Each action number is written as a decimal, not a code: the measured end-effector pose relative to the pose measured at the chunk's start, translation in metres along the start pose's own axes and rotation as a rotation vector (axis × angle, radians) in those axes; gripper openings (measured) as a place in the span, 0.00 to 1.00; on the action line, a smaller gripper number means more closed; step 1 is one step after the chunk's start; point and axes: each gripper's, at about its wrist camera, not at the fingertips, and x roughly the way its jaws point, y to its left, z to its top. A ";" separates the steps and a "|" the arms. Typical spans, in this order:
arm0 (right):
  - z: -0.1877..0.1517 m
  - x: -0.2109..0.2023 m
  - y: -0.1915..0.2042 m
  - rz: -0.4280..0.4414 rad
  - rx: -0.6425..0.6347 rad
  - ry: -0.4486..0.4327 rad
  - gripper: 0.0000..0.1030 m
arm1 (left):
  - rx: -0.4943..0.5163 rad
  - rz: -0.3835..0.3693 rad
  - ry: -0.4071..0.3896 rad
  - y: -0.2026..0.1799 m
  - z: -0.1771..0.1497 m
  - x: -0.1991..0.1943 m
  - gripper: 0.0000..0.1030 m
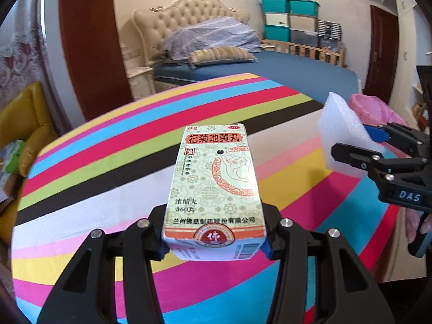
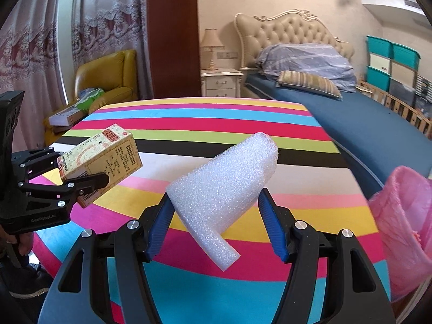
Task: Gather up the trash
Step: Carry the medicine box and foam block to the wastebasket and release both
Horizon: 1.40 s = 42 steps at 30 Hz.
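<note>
My left gripper [image 1: 214,245] is shut on a pale green medicine box [image 1: 214,189] with red Chinese print, held above the striped table [image 1: 108,167]. It also shows in the right wrist view [image 2: 102,162], with the left gripper [image 2: 78,181] clamped on it. My right gripper [image 2: 214,216] is shut on a folded white foam sheet [image 2: 224,189], held above the table [image 2: 205,124]. In the left wrist view the foam sheet [image 1: 343,132] and right gripper [image 1: 378,145] are at the right. A pink trash bag [image 2: 405,229] stands at the table's right side.
The pink trash bag [image 1: 372,108] shows past the table's right edge. A bed [image 2: 364,124] with pillows lies behind the table. A yellow armchair [image 2: 108,78] with boxes stands at the left, a nightstand [image 2: 221,81] beside it. Storage bins [image 1: 289,21] are stacked at the far wall.
</note>
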 end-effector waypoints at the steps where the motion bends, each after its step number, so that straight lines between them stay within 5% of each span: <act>1: -0.001 -0.002 -0.003 -0.007 0.005 -0.001 0.58 | -0.003 -0.019 0.007 -0.003 0.001 0.002 0.47; 15: -0.014 -0.042 -0.082 -0.177 0.089 -0.035 0.58 | 0.149 -0.187 -0.022 -0.096 0.040 0.015 0.47; 28: -0.024 -0.074 -0.198 -0.336 0.177 -0.039 0.59 | 0.277 -0.396 -0.059 -0.220 0.117 0.048 0.47; 42: -0.039 -0.076 -0.308 -0.392 0.223 -0.013 0.61 | 0.216 -0.528 -0.017 -0.344 0.203 0.126 0.47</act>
